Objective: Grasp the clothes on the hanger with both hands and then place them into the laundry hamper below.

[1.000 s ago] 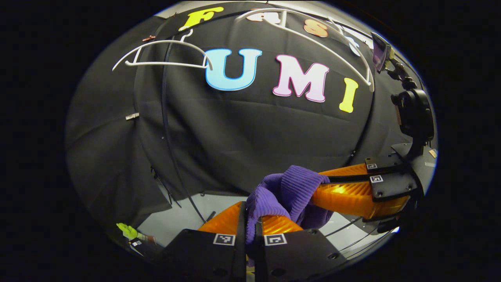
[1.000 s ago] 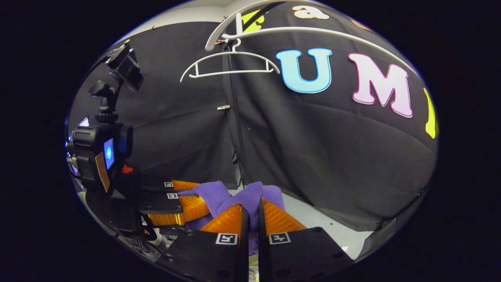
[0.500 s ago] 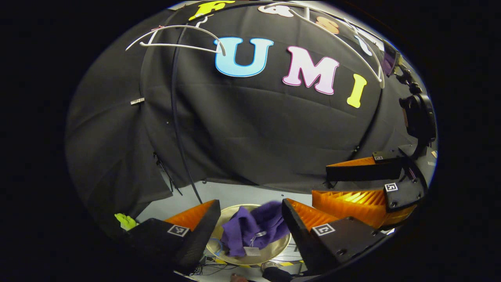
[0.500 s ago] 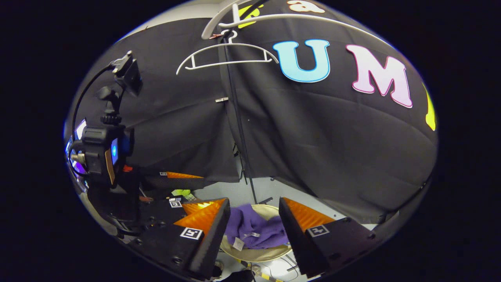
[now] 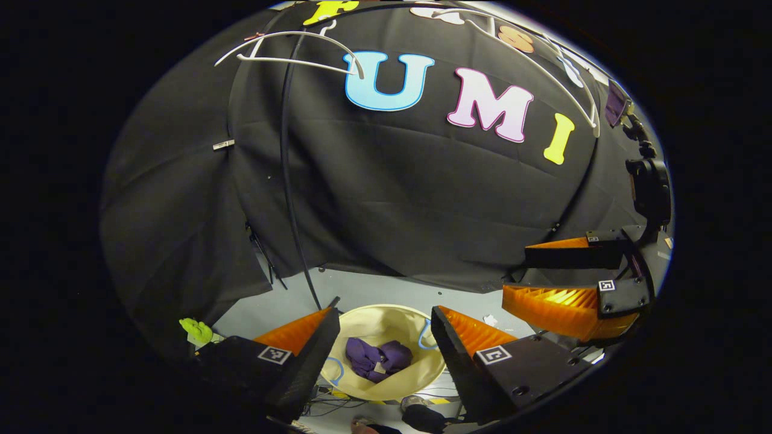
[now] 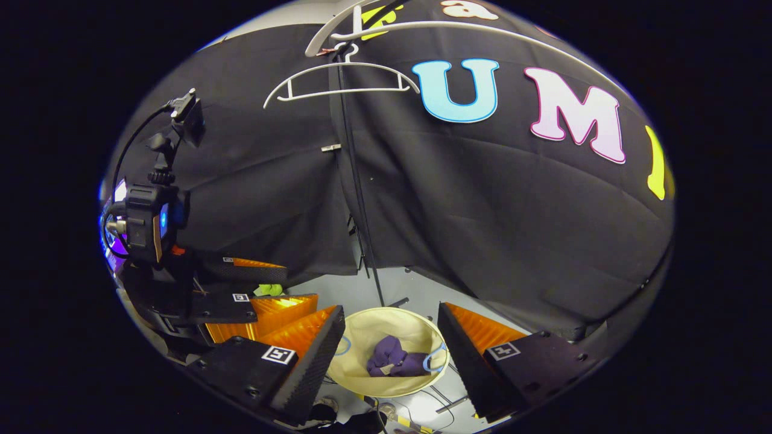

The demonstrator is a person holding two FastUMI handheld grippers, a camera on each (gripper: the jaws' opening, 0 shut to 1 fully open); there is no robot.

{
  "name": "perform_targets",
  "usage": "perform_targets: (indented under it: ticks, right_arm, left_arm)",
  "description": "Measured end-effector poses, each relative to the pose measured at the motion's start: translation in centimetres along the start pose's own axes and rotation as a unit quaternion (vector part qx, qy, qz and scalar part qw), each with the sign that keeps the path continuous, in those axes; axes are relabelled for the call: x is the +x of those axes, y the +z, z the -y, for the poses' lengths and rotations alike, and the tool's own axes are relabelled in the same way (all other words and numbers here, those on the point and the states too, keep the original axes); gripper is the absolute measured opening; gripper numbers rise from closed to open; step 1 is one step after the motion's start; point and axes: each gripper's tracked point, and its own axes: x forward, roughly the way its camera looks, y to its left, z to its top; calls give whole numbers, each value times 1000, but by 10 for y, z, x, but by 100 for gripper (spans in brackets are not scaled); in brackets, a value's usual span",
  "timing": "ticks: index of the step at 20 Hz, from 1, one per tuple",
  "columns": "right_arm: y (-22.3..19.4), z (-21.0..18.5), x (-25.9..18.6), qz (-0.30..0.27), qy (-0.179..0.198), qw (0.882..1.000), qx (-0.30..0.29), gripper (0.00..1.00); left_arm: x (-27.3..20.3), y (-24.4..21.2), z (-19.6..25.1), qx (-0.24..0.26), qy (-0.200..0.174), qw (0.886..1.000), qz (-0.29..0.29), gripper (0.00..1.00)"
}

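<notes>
Well below splayed left gripper [image 5: 381, 316]: clothes [image 5: 377, 358].

Purple clothes [image 5: 377, 360] in a cream hamper [image 5: 386, 325]; white hanger [image 6: 341, 81].

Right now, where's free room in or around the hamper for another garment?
Free: the hamper lining around the purple garment, mostly on its far side, and the grey floor between hamper and black cloth. Crowded: cables on the floor at the hamper's near edge, and the black pole standing just behind it.
</notes>
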Motion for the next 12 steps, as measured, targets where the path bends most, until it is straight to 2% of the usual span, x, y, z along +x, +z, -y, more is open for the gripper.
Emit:
perform_targets:
  ticks: [6,9,12]
  right_arm:
    - [13,-2,-20,24,-10,1000,0,99]
    - [47,3,-45,70,-39,997,-8,99]
    - [98,8,-86,136,-76,987,-28,99]
  left_arm:
    - [-16,20,13,5,-18,999,26,95]
    - [-43,59,26,16,-38,996,74,95]
    - [-83,120,37,61,-47,986,146,95]
